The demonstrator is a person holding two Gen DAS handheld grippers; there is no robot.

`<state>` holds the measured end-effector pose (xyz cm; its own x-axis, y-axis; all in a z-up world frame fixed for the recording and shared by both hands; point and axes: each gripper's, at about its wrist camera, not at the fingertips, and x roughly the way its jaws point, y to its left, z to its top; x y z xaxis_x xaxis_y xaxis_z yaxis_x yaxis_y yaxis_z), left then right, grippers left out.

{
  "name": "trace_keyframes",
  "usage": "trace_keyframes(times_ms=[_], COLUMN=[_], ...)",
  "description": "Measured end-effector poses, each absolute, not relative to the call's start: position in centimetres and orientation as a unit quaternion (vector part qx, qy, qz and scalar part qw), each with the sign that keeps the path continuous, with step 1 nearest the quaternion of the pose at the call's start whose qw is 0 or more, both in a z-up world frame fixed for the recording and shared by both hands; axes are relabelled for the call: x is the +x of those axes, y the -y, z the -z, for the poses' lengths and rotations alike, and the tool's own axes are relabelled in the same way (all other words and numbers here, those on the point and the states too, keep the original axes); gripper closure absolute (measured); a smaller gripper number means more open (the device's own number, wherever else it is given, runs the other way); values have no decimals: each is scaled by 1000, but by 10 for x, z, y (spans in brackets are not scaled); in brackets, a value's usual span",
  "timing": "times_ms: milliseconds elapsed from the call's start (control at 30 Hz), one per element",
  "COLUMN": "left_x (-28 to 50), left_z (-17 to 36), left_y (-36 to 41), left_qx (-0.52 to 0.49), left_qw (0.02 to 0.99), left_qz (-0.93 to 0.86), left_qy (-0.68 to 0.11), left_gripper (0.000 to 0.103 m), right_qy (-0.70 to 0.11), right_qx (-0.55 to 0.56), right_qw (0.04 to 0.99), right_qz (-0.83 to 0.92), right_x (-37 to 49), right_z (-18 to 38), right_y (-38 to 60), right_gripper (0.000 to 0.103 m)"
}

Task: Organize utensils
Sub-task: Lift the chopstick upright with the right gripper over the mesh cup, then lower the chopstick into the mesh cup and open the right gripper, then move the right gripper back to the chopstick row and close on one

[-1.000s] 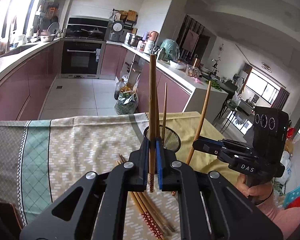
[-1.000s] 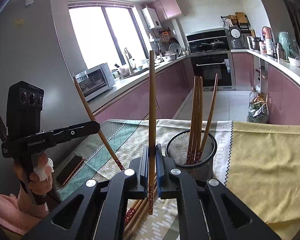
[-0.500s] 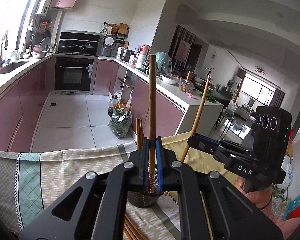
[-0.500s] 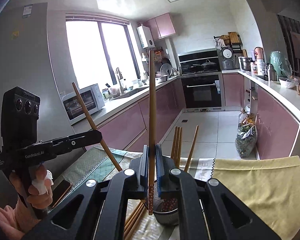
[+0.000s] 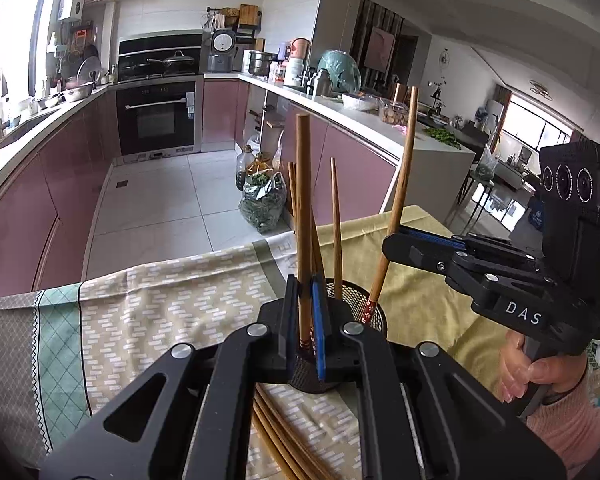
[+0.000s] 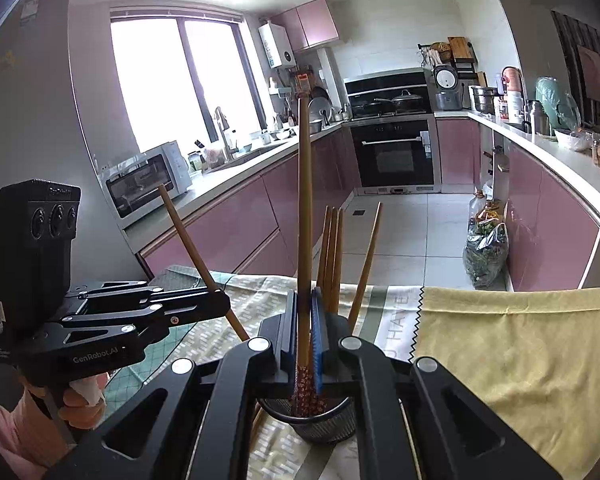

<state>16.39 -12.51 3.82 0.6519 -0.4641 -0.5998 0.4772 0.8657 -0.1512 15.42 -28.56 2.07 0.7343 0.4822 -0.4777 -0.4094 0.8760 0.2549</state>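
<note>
Each gripper is shut on one wooden chopstick held upright. My left gripper (image 5: 305, 320) grips a chopstick (image 5: 302, 208) right over the black mesh holder (image 5: 352, 308). My right gripper (image 6: 305, 332) grips a chopstick (image 6: 304, 200) whose patterned tip hangs inside the holder (image 6: 320, 420). Several chopsticks (image 6: 332, 256) stand in the holder. The right gripper (image 5: 396, 248) also shows in the left wrist view with its chopstick (image 5: 400, 184) tilted over the holder's rim. The left gripper (image 6: 220, 304) shows in the right wrist view.
Several loose chopsticks (image 5: 284, 436) lie on the patterned tablecloth (image 5: 148, 304) in front of the holder. A yellow cloth (image 6: 520, 344) covers the table's right part. The table's far edge drops to the kitchen floor (image 5: 160, 200), with pink cabinets beyond.
Both grippers have come down toward the holder with their chopsticks still gripped. The views dipped, and the holder shows closer under the fingers.
</note>
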Motion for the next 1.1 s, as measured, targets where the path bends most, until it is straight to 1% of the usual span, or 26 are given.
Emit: trace_keyframes(times_ms=[300, 567, 667, 733, 800, 867, 933, 1067, 1100], left_x=[190, 201, 196, 191, 183, 176, 166, 147, 143], left_z=[-13, -6, -3, -4, -5, -6, -8, -8, -8], left_y=[128, 131, 128, 123, 117, 109, 102, 86, 83], left_qx=[21, 15, 17, 14, 9, 2, -2, -5, -6], left_qw=[895, 895, 900, 905, 909, 914, 918, 926, 928], left_qz=[262, 254, 245, 240, 235, 229, 222, 212, 208], left_qy=[-362, -366, -359, -352, -344, -336, -327, -313, -310], left_gripper=[95, 94, 92, 90, 89, 86, 81, 76, 73], right_qy=[-334, -335, -332, -330, -329, -328, -325, -316, -314], right_qx=[45, 47, 46, 48, 50, 50, 49, 42, 39], right_qw=[912, 912, 914, 914, 913, 912, 912, 910, 909], right_qz=[-236, -231, -230, -232, -236, -241, -247, -266, -271], right_x=[167, 166, 162, 158, 155, 149, 143, 124, 119], right_z=[4, 10, 11, 11, 12, 13, 12, 10, 10], right_y=[269, 266, 266, 267, 267, 265, 263, 257, 255], right_gripper=[97, 94, 87, 80, 77, 73, 65, 58, 56])
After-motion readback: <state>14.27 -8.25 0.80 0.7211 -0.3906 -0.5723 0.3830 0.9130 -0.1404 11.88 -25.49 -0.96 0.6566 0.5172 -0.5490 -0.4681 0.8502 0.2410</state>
